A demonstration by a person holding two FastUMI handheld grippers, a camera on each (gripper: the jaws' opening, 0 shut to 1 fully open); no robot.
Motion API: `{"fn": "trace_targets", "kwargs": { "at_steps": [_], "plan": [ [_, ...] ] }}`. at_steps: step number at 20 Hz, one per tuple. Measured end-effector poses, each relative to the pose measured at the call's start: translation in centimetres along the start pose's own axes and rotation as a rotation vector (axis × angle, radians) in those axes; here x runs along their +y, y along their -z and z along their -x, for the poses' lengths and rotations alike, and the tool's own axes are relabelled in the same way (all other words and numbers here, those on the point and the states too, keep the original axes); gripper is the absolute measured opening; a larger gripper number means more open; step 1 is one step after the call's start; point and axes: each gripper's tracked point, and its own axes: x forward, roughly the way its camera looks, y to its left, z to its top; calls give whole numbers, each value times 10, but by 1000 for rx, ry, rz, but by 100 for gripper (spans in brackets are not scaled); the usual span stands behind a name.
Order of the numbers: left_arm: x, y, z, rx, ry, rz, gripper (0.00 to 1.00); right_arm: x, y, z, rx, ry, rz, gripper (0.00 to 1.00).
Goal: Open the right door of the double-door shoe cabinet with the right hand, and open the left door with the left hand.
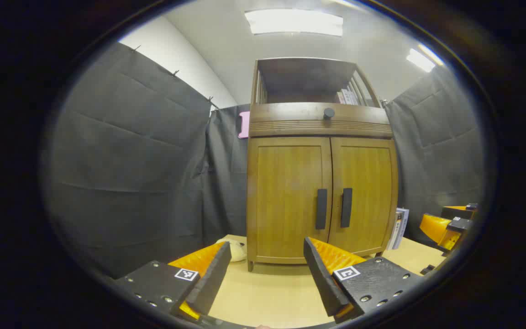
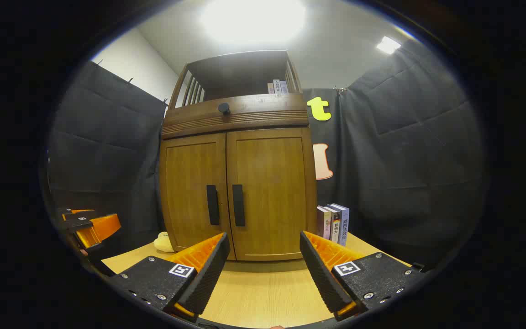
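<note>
The shoe cabinet (image 1: 320,183) stands on the desk (image 1: 272,292): two doors closed, two handles. Left tool (image 1: 267,256) and right tool (image 2: 263,249) are both released, well apart from it. Apparently three books (image 2: 334,224) stand beside.

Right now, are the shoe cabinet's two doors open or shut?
Shut. The left door and right door sit flush, their handles side by side at the centre seam; both grippers hang back, open.
</note>
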Motion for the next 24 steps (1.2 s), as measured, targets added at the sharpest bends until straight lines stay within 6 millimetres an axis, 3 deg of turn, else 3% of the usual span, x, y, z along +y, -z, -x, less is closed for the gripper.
{"fn": "trace_targets", "kwargs": {
  "at_steps": [1,3,5,6,17,20,21,22,24],
  "plan": [
    [1,-1,1,0,-5,-1,91,2,2,1,6,-4,-1,95],
    [1,-3,1,-7,-13,3,96,1,0,2,5,1,10,95],
    [2,-2,0,-13,-15,-1,87,2,0,4,1,3,10,95],
    [2,-1,0,-14,-15,-4,91,3,0,5,2,2,7,95],
    [1,-4,1,-32,2,11,91,2,-1,-1,5,32,7,95],
    [1,-3,1,-34,8,8,92,5,-7,-9,-4,29,6,95],
    [1,-4,1,-34,8,7,96,6,-11,-13,-9,29,2,95],
    [1,-3,1,-36,6,6,92,7,-16,-19,-16,27,-1,95],
    [1,-4,1,-39,2,5,92,7,-25,-31,-31,28,-4,95]
  ]
}}
